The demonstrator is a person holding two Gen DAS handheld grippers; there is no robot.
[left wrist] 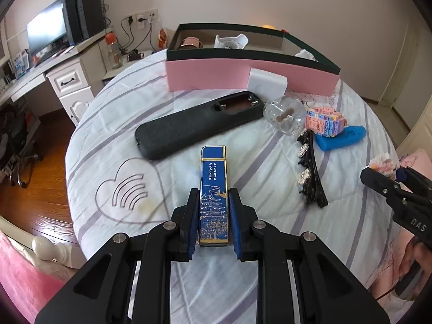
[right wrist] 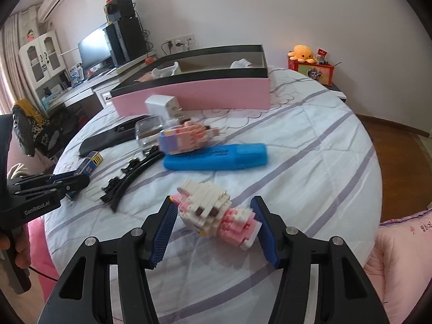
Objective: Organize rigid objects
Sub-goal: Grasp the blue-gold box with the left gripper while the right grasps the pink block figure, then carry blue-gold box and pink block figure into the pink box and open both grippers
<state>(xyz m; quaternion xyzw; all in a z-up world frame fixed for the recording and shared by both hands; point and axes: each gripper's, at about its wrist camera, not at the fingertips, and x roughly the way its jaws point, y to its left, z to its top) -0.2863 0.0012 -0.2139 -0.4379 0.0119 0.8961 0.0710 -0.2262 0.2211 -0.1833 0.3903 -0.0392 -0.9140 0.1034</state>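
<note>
Gripping a slim blue rectangular case with gold edging and a printed pagoda scene (left wrist: 213, 197), the left gripper (left wrist: 213, 216) is closing its blue ribbed pads on the case's two long sides; whether the case is clear of the striped white quilt (left wrist: 243, 283) is hard to tell. The right gripper (right wrist: 216, 229) is straddling a white-and-pink toy figure built of small plastic bricks (right wrist: 216, 216), its jaws apart, with the pads near the figure but seemingly not yet pressing it.

Both hands appear to be at the pick-up step. The likely destination is the long pink box with a dark rim (left wrist: 243, 75), standing open at the far side of the bed with some items already inside. The next move probably calls for the right jaws closing gently, since a knobbly brick model could shed pieces under a hard squeeze, while the smooth, hard case may slip.

Waiting on the quilt are a black textured phone case (left wrist: 189, 129), a clear glass jar (left wrist: 286, 116), a second pink brick model (left wrist: 324, 120), a blue plastic highlighter (right wrist: 216, 156) and black hair clips (left wrist: 310, 167).
</note>
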